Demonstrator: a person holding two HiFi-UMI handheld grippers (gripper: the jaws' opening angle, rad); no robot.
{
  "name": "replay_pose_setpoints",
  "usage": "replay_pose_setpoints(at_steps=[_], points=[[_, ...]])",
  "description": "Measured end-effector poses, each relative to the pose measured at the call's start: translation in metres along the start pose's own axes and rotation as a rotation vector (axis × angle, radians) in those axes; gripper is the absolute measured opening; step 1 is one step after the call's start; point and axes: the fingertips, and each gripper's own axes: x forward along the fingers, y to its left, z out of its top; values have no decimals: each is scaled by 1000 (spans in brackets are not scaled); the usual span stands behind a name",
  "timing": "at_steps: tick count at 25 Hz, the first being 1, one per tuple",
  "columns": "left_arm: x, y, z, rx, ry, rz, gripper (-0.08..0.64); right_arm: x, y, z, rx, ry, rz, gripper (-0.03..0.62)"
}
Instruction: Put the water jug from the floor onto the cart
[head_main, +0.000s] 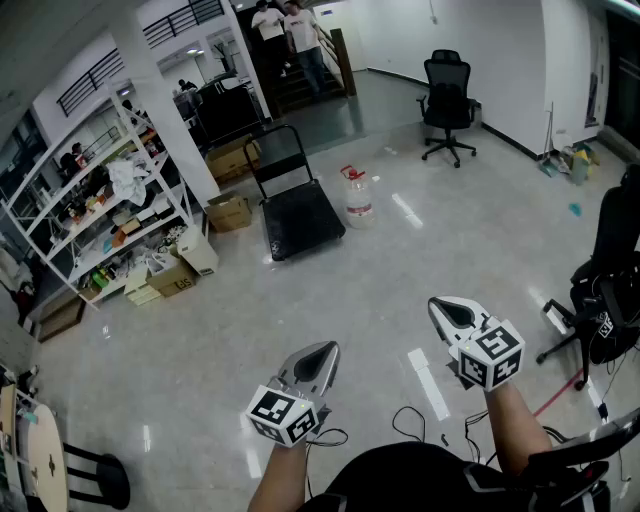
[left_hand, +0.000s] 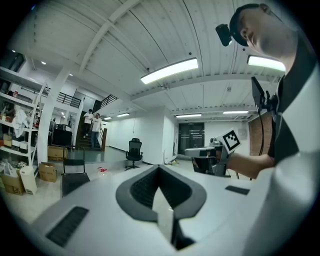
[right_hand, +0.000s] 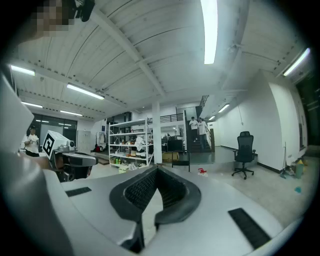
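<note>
Head view gives us the grey floor (head_main: 400, 270) first, wide and glossy, with a white shelving rack (head_main: 100, 200) along its far left side. Right of the rack stands the black flat cart (head_main: 300, 215), its handle upright at the far end. A black office chair (head_main: 447, 100) sits farther right, near the white wall. A few cardboard boxes (head_main: 228, 212) lie between the rack and the cart. The water jug (head_main: 357, 196) (clear, with a red top) stands upright on the floor just beside the cart's far right corner, not on its deck. Near us, well apart from the jug, we hold both tools roughly level over the floor. The left gripper (head_main: 325, 352) has its jaws pressed together with nothing between them. The right gripper (head_main: 446, 311) is clenched the same way, as each gripper view shows.
</note>
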Motion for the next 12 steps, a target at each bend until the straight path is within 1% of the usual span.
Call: replay_pose_setpoints(at_steps=[12], points=[[18,-3,1,5,0,17,-3,0,-17,-1,-13,-5,6,-2]])
